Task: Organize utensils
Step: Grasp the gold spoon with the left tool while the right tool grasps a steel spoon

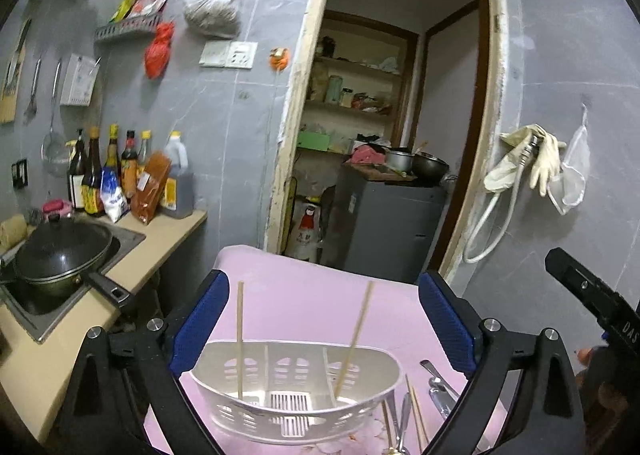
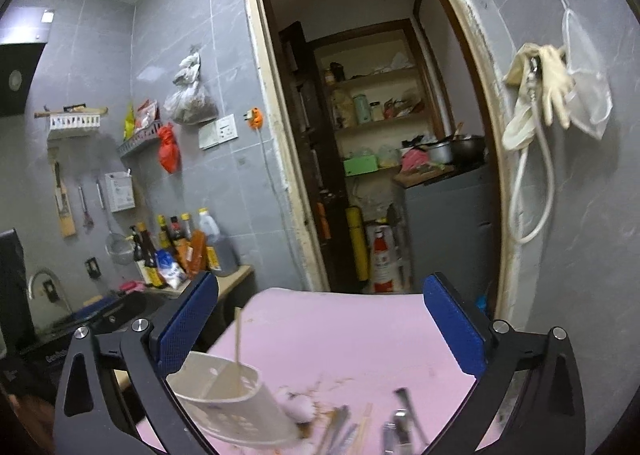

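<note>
A white slotted utensil caddy (image 1: 296,391) stands on a pink table (image 1: 312,295); it also shows in the right wrist view (image 2: 236,403). Two wooden chopsticks (image 1: 240,339) (image 1: 356,335) stand upright in it. Loose chopsticks and metal utensils (image 1: 404,419) lie to its right, also visible as a blurred pile (image 2: 360,427). My left gripper (image 1: 320,319) is open and empty above the caddy. My right gripper (image 2: 320,323) is open and empty above the table, the caddy at its lower left.
A counter (image 1: 160,247) at the left holds a black lidded wok (image 1: 64,251) and sauce bottles (image 1: 120,175). An open doorway (image 1: 392,135) to a storage room lies ahead. Gloves and a hose (image 1: 528,163) hang on the right wall.
</note>
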The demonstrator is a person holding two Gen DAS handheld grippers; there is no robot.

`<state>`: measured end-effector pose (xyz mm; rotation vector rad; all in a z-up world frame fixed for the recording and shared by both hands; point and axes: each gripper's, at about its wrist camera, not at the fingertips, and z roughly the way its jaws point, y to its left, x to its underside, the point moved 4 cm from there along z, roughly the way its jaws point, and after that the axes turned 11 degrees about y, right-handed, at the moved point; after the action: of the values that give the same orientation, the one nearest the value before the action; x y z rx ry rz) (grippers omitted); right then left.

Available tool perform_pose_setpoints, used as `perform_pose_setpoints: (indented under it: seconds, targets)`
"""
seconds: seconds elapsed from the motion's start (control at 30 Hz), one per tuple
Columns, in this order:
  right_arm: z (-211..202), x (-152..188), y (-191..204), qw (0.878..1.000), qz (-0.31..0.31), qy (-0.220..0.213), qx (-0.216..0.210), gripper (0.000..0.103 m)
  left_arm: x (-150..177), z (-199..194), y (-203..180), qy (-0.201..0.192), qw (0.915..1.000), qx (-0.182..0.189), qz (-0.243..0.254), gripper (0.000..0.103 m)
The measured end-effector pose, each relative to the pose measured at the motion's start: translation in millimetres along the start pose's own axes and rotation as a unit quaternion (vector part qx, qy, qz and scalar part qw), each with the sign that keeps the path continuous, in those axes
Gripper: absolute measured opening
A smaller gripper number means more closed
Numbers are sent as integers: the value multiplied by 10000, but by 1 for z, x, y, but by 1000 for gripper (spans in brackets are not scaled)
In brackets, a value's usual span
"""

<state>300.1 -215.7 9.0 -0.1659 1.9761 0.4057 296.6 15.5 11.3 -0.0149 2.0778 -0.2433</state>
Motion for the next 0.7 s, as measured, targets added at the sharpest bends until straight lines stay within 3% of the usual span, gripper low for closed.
perform_pose_setpoints:
  seconds: [0.37, 0.7]
  targets:
    - [-28, 13, -43, 9988, -265, 189, 379, 103, 30, -11, -44, -73, 9995, -20, 321, 93]
    - [-15, 52, -84, 9955, -266, 783, 460, 103, 84, 24, -76, 758, 9957, -119, 512, 93]
